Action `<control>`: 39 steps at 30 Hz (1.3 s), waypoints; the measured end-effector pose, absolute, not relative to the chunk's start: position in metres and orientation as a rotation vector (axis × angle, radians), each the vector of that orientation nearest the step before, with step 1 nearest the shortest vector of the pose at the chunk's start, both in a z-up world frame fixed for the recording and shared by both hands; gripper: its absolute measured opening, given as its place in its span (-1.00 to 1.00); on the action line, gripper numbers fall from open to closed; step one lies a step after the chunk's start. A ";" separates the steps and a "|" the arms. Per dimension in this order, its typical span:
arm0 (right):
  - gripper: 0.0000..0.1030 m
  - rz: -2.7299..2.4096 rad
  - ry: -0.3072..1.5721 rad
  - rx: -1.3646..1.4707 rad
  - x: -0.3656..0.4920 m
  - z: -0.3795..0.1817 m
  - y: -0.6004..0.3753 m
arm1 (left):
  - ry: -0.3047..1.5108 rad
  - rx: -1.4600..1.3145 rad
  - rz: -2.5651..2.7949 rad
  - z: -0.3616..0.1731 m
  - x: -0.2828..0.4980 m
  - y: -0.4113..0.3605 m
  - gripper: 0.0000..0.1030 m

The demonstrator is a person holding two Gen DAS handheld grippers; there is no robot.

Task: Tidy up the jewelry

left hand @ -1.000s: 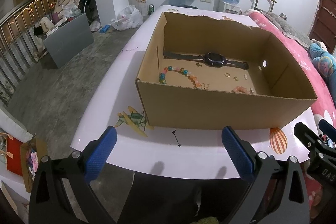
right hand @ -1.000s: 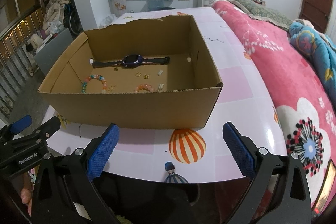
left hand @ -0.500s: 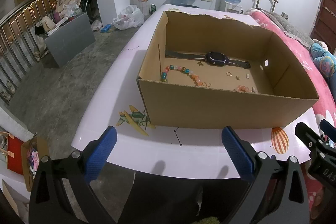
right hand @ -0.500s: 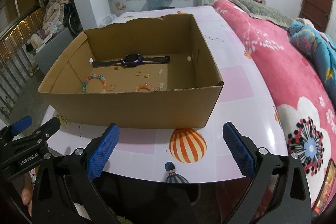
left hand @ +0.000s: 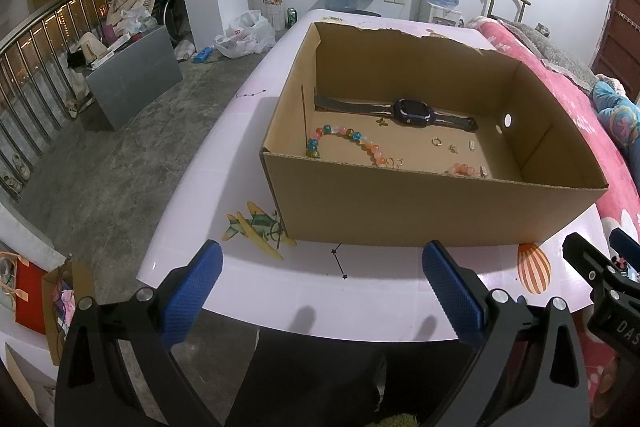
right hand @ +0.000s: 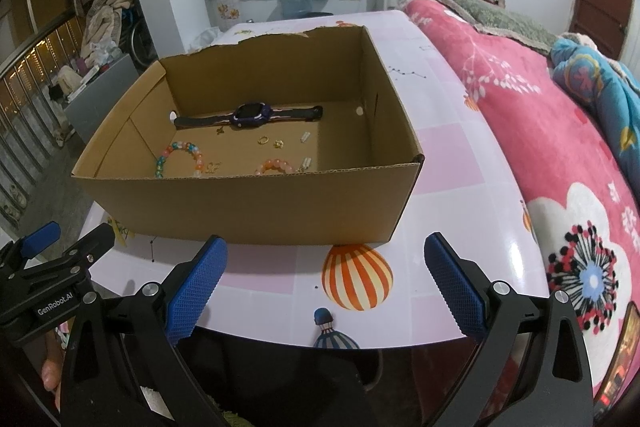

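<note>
Both grippers wide open, holding nothing: left gripper [left hand: 322,285] and right gripper [right hand: 326,281] low at near edge of pink table [right hand: 440,183], short of cardboard box [right hand: 248,207]. Jewelry all on box floor: dark watch [right hand: 250,115] laid flat near far wall, multicolour bead bracelet [right hand: 178,157] at left, pink bead bracelet [right hand: 276,166] by near wall, gold ring [right hand: 263,139] and tiny pieces between. Pink floral blanket [right hand: 560,155] right of table.
</note>
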State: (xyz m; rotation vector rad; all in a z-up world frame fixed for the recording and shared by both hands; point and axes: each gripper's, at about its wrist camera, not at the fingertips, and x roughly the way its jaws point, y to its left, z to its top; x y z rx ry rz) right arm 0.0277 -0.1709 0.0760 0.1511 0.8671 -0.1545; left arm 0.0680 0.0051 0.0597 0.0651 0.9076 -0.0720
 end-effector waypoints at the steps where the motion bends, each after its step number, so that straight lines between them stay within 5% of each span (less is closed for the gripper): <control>1: 0.84 -0.154 0.866 0.152 0.027 0.076 -0.170 | 0.907 0.067 -0.072 0.060 0.068 0.005 0.89; 39: 0.84 -0.147 0.870 0.162 0.029 0.077 -0.172 | 0.899 0.074 -0.062 0.064 0.066 0.003 0.89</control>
